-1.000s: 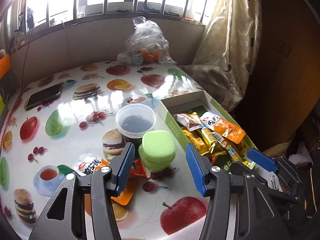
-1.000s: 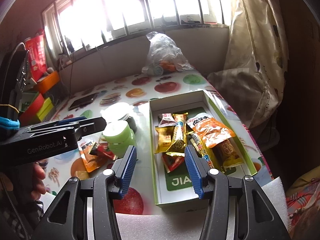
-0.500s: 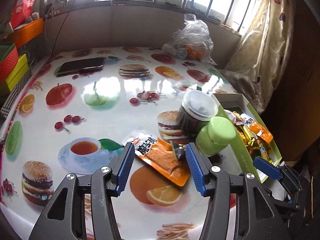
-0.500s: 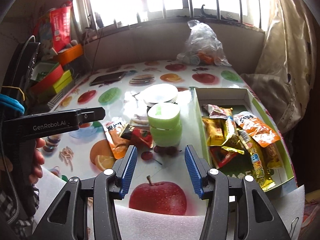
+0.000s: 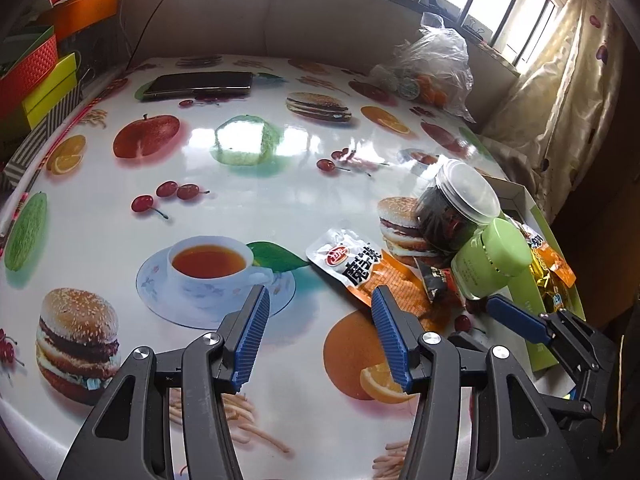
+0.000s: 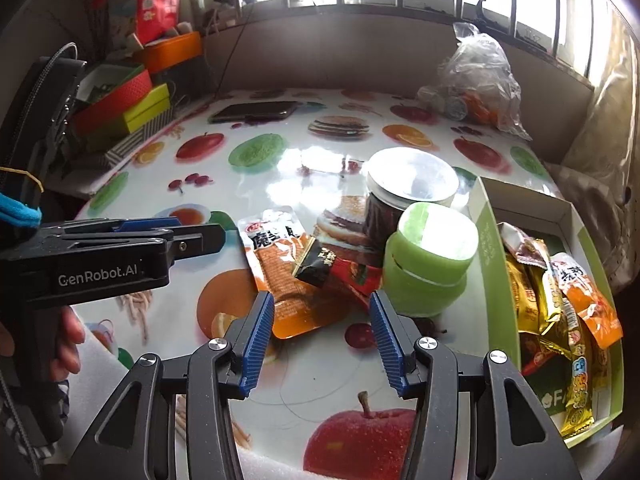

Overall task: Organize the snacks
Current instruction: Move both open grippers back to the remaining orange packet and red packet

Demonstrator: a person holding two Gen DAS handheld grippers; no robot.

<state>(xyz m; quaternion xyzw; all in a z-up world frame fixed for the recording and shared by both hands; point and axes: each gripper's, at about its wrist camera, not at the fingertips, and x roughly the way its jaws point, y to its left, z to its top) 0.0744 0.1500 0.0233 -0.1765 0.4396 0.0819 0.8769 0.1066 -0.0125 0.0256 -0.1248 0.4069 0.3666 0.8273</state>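
Both grippers released, nothing between jaws: left gripper (image 5: 320, 332), right gripper (image 6: 322, 336). Orange snack packet (image 6: 280, 280) flat on worktop (image 6: 280, 184), beside green jar (image 6: 430, 264). Other snacks lie in green box (image 6: 494, 280).

Table (image 6: 280, 168) carries it all: box (image 6: 494, 264) along the right edge with a heap of snack packets (image 6: 560, 312) inside, two jars just left of the box wall, the lidded jar (image 6: 404, 200) behind the squat jar (image 6: 430, 264), touching or nearly. Flat pouch (image 6: 280, 280) lies left of the jars toward the near edge, a small sachet (image 6: 332, 268) on top of it reaching the squat jar. Phone (image 6: 254, 111) near the far left corner, plastic bag (image 6: 476, 84) at the far right corner, stacked boxes (image 6: 128, 108) off the left edge.
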